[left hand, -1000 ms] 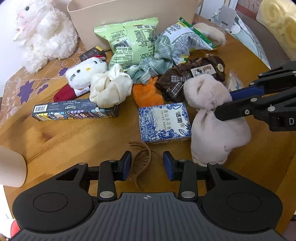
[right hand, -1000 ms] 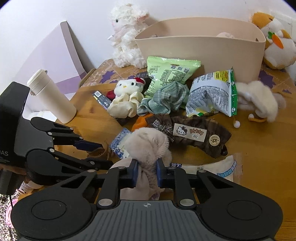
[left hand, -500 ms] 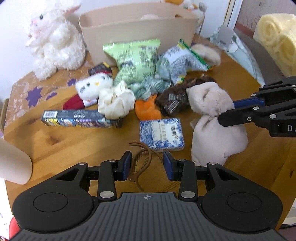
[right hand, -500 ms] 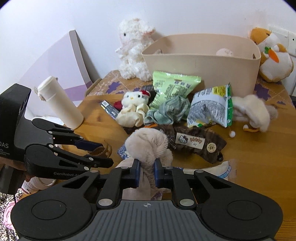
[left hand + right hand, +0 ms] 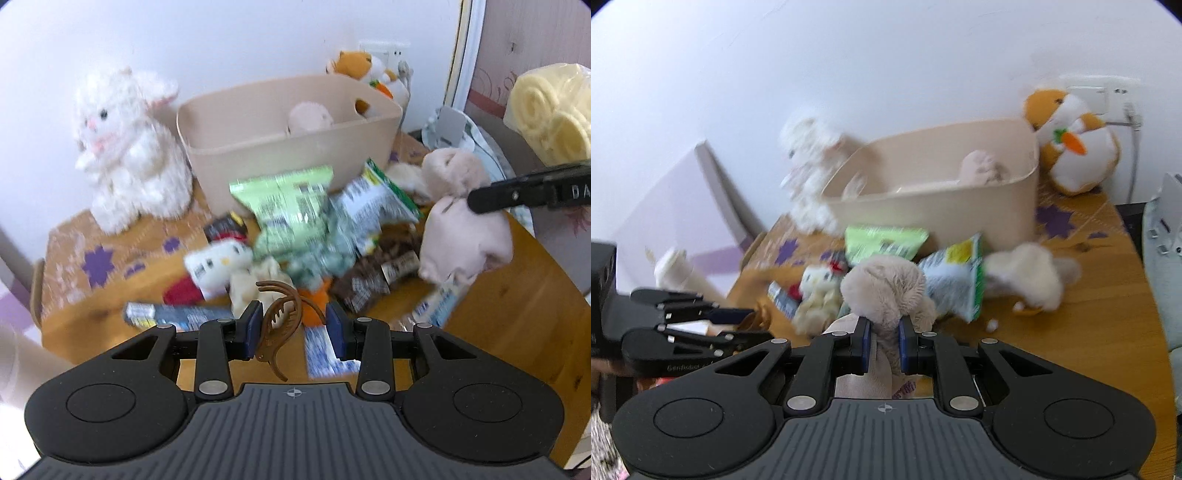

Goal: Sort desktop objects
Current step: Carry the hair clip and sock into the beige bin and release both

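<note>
My right gripper is shut on a beige plush sock and holds it above the table; the sock also hangs at the right of the left wrist view. My left gripper holds a brown hair claw clip between its pads, lifted off the table. The jaws stand fairly wide, with the clip leaning on the left pad. A beige storage bin stands at the back with a pink plush inside; it also shows in the right wrist view.
Scattered on the wooden table: green snack bags, a Hello Kitty plush, a brown pouch, a blue tissue pack. A white rabbit plush and an orange plush flank the bin. A white bottle stands left.
Both grippers have risen and tilted up toward the bin. The sock and the hair clip have both come up off the table with them.
</note>
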### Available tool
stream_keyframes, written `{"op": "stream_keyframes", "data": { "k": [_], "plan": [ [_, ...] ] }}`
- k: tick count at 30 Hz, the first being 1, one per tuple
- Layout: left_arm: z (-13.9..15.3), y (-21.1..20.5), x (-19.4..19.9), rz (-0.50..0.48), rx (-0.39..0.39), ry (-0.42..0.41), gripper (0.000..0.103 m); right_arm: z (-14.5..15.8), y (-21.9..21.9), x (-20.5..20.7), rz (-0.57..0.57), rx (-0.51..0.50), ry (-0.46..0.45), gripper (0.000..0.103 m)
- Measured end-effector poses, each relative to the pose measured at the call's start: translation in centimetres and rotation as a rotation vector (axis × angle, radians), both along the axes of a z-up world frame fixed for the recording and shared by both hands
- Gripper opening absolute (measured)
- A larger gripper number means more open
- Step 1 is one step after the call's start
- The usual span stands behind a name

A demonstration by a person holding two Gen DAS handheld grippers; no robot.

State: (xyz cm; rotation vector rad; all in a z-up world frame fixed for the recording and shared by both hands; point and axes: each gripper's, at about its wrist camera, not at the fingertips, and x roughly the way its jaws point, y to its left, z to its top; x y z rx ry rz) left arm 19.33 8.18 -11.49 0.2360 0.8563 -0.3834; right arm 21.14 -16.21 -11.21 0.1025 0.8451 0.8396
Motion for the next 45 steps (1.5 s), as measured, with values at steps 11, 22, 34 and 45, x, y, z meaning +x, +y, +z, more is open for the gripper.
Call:
{"op": "stream_keyframes", "data": {
  "k": [11,22,34,45],
  "plan": [
    [5.5,-1.6,5.3,-0.024,-0.002,-0.169,0.038,3.7,-0.9,5.7,-0.081,0.017,-0.121,0.014],
    [7.2,-4.5,13.3,0.031,-0.025,-0.24,0.038,5.1,1.2,12.6,-0.142,-0.007,-0.17,0.014],
    [3.0,-7.1,21.5,0.214,-0.005,-0.142,0.038,2.3,5.7,18.3,-0.234,-0.08,-0.14,0.014],
    [0.9,-7.0,22.3,0.291,0.035,-0.107,0.068,-0.8,6.6,19.4,-0.256,-0.172,-0.134,0.041]
  ]
}}
